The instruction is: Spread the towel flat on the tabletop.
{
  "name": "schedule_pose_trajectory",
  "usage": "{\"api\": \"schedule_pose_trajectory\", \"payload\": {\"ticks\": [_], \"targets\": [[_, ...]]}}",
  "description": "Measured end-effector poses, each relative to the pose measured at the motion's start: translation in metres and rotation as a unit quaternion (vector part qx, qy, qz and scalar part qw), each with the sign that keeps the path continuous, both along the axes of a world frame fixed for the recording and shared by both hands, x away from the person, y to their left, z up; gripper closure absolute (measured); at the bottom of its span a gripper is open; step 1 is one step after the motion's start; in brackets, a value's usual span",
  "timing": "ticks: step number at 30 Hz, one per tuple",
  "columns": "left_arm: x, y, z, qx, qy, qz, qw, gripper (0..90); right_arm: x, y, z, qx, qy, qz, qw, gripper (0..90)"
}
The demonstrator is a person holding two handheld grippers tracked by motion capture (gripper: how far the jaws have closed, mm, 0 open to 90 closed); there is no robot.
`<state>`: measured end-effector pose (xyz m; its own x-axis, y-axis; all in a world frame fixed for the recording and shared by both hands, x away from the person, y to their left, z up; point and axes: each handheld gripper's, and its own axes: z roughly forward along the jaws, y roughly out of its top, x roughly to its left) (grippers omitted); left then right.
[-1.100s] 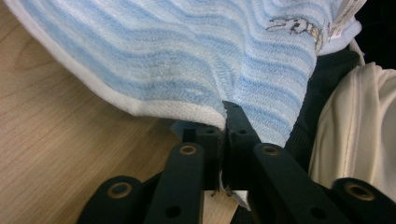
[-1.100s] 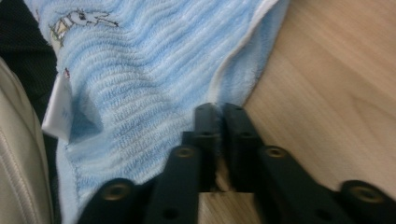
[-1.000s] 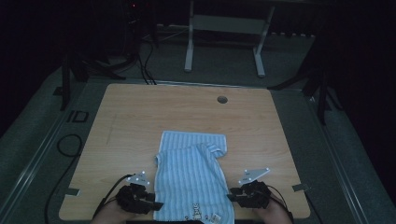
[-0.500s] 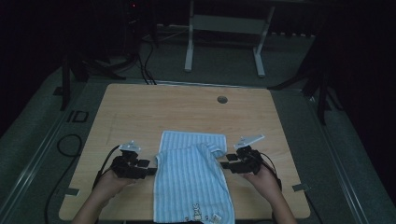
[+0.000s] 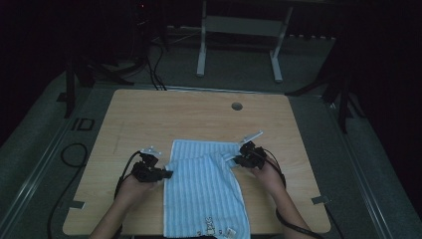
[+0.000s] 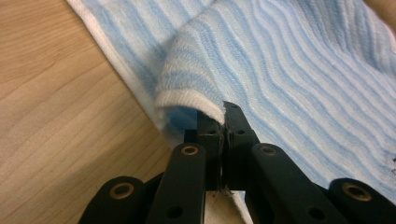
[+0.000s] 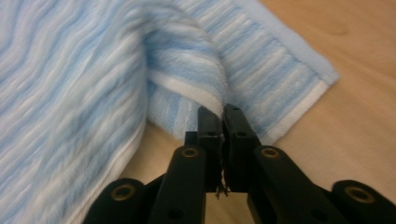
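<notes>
A blue-and-white striped towel lies on the wooden table, its near end at the front edge and its far part folded over. My left gripper is at the towel's left side. Its jaws have just been closing and now pinch the white-hemmed edge of the towel, lifting it in a small fold. My right gripper is at the towel's right side. Its jaws have also just been closing and clamp a raised hem of the towel.
A round cable hole sits near the table's far edge. Bare wood lies on both sides of the towel and beyond it. A metal frame and cables stand on the dark floor behind the table.
Both hands moved from the table's front edge forward along the towel's sides. Both grippers' jaws closed on the towel's side edges, which now rise slightly.
</notes>
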<state>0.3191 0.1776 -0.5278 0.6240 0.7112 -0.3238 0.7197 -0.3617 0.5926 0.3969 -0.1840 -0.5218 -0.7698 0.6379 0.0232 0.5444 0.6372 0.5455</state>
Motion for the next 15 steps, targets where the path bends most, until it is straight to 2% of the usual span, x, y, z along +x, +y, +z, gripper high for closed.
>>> {"api": "schedule_pose_trajectory", "payload": {"ticks": [3,7,9,10,11,12,14,15], "targets": [[-0.002,0.001,0.008,-0.004,-0.006,-0.009,0.9999,88.9,0.021,-0.007,0.009,0.001,-0.007,-0.023,0.9997,88.0],[-0.005,0.0,0.016,-0.016,-0.012,-0.017,0.9997,88.9,0.034,-0.014,0.019,0.014,-0.014,-0.041,0.999,87.8],[-0.004,-0.001,0.016,-0.013,-0.015,-0.015,0.9997,88.9,0.044,-0.019,0.024,0.02,-0.021,-0.055,0.9981,85.3],[-0.003,-0.001,0.015,-0.015,-0.011,-0.017,0.9997,88.9,0.044,-0.019,0.024,0.02,-0.021,-0.055,0.9981,85.3],[-0.002,-0.002,0.013,-0.01,-0.009,-0.016,0.9998,88.8,0.05,-0.021,0.023,0.02,-0.014,-0.072,0.9971,75.8],[-0.001,-0.003,0.011,-0.006,-0.008,-0.016,0.9998,88.8,0.05,-0.021,0.023,0.02,-0.014,-0.072,0.9971,75.8],[0.001,-0.004,0.006,-0.009,0.005,-0.018,0.9998,88.7,0.051,-0.022,0.019,0.007,-0.014,-0.082,0.9965,65.0],[0.002,-0.004,0.003,-0.01,0.009,-0.015,0.9998,88.6,0.051,-0.023,0.017,0.004,-0.015,-0.092,0.9956,63.4]]}}
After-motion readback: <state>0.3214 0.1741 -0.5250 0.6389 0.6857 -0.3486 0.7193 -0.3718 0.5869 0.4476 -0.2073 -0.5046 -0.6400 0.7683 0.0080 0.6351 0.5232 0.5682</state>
